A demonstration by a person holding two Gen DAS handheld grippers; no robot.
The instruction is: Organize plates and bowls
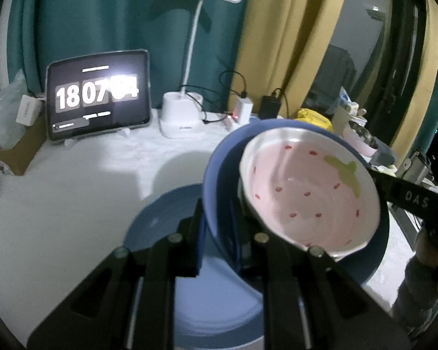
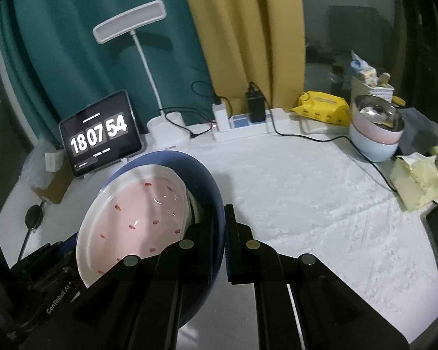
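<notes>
A dark blue bowl (image 1: 216,172) hangs above the white table with a pink strawberry-patterned bowl (image 1: 306,192) nested inside it. My left gripper (image 1: 216,233) is shut on the blue bowl's left rim. In the right wrist view my right gripper (image 2: 220,233) is shut on the opposite rim of the blue bowl (image 2: 203,180), with the pink bowl (image 2: 137,213) to its left. A light blue plate (image 1: 160,218) lies on the table under the lifted bowls. The right gripper's finger (image 1: 408,201) shows at the far rim.
At the back stand a tablet clock (image 2: 100,135), a white desk lamp (image 2: 166,129) and a power strip (image 2: 248,129) with cables. At the right are a yellow pack (image 2: 324,110), stacked bowls topped by a metal one (image 2: 376,128) and a tissue pack (image 2: 414,180). A cardboard box (image 1: 17,148) sits left.
</notes>
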